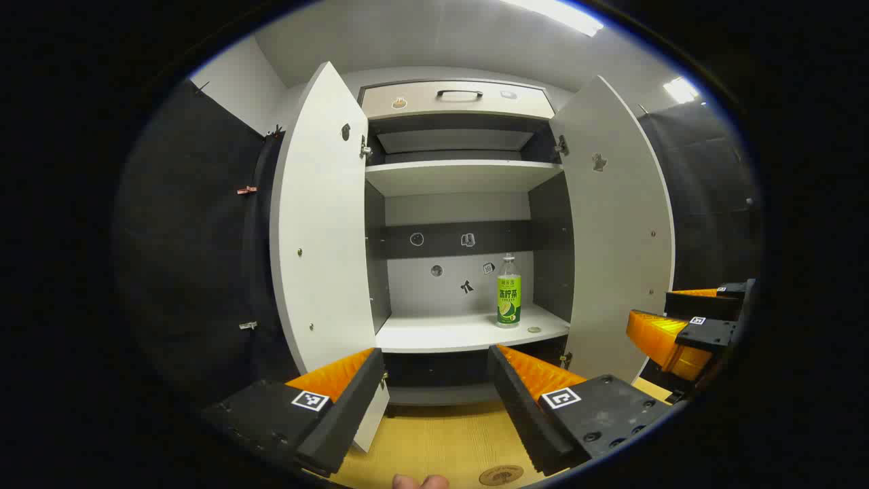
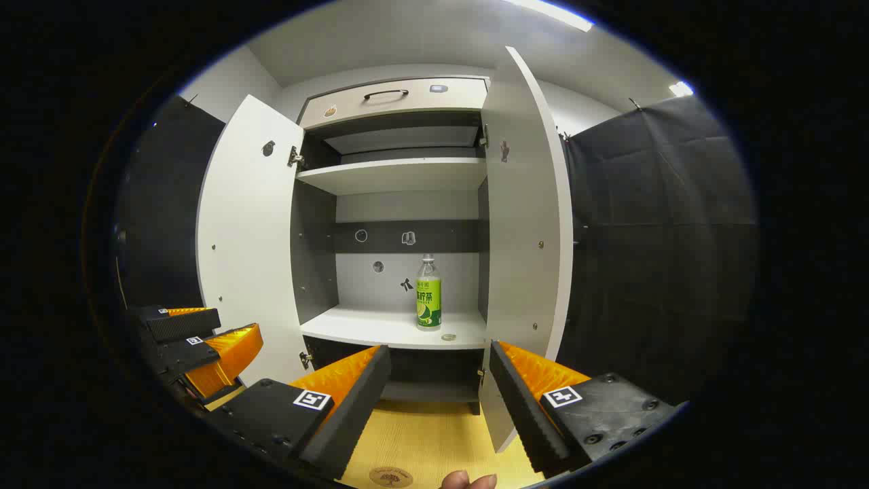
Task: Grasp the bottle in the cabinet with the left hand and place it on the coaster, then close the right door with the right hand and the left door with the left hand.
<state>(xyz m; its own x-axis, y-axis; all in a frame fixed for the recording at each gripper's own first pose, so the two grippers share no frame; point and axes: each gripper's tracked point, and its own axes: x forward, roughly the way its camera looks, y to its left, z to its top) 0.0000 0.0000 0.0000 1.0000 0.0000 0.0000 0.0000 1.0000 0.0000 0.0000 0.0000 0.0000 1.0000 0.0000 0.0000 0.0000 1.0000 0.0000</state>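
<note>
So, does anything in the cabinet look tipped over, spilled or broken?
Nothing stands out. The bottle stands upright on the lower shelf with no spill near it. Both doors, left and right, hang open and look straight.

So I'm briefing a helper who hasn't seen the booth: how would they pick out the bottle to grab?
Find the white cabinet with both doors swung open. On its lower white shelf, towards the right side, stands the bottle, upright. It is clear with a white cap and a green label, the only tall thing there; beside it lies just a small flat disc.
</note>
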